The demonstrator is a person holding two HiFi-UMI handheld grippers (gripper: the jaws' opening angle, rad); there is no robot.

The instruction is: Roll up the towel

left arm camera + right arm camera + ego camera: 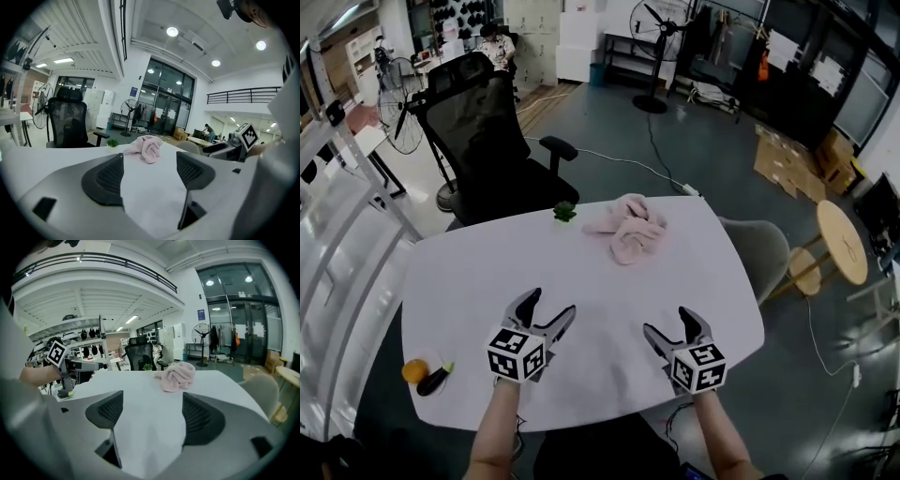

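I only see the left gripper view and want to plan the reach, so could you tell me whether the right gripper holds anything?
Observer: No. The right gripper is open, with only bare table between its jaws.
Operator: Thank you. Is anything lying on the table outside my view?
Observer: Yes. An orange thing and a dark thing lie together at the table's near left corner, to the left of your gripper.

Open-plan office-cum-lab: mesh office chair (pixel 483 141), pedestal fans (pixel 661 42), metal shelving (pixel 337 216), glazed mezzanine hall.
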